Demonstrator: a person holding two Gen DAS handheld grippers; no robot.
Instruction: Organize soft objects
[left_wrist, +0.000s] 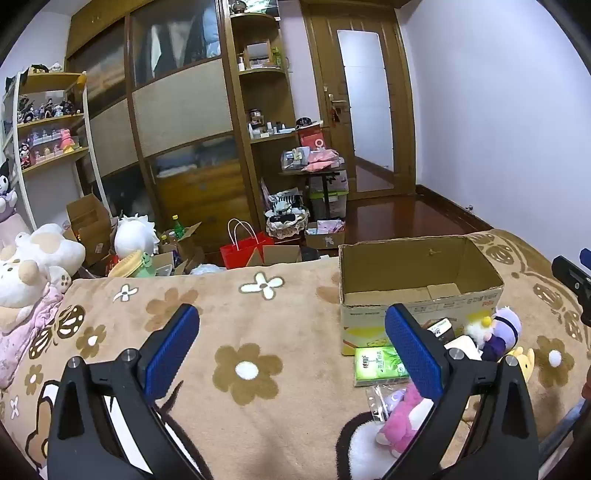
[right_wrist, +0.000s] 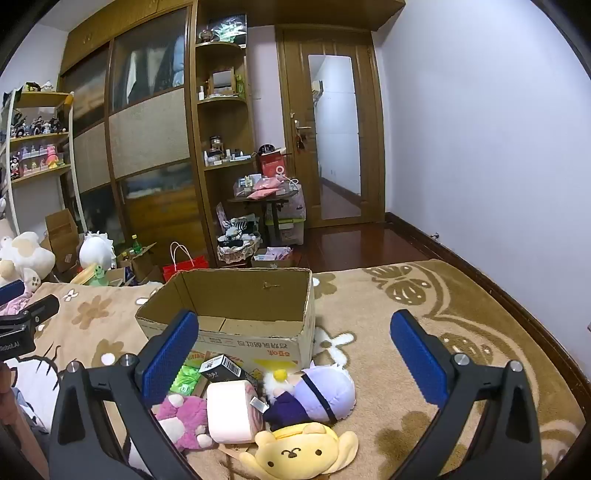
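Note:
An open cardboard box (right_wrist: 255, 306) (left_wrist: 417, 273) with nothing in it stands on the flowered beige blanket (left_wrist: 258, 306). In front of it lies a heap: a yellow dog plush (right_wrist: 299, 448), a purple-haired doll (right_wrist: 317, 395) (left_wrist: 502, 332), a pink plush (right_wrist: 184, 413) (left_wrist: 402, 417), a white tissue roll (right_wrist: 231, 410), a green tissue pack (left_wrist: 378, 363) and a small black box (right_wrist: 221, 369). My right gripper (right_wrist: 293, 354) hangs open above the heap. My left gripper (left_wrist: 293, 350) is open over bare blanket, left of the heap.
Large plush toys (left_wrist: 33, 266) lie at the bed's left edge. Beyond the bed the floor holds cartons, a red paper bag (left_wrist: 245, 253) and a basket. A wardrobe, shelves and a door stand behind. The other gripper (right_wrist: 22, 321) shows at the right wrist view's left edge.

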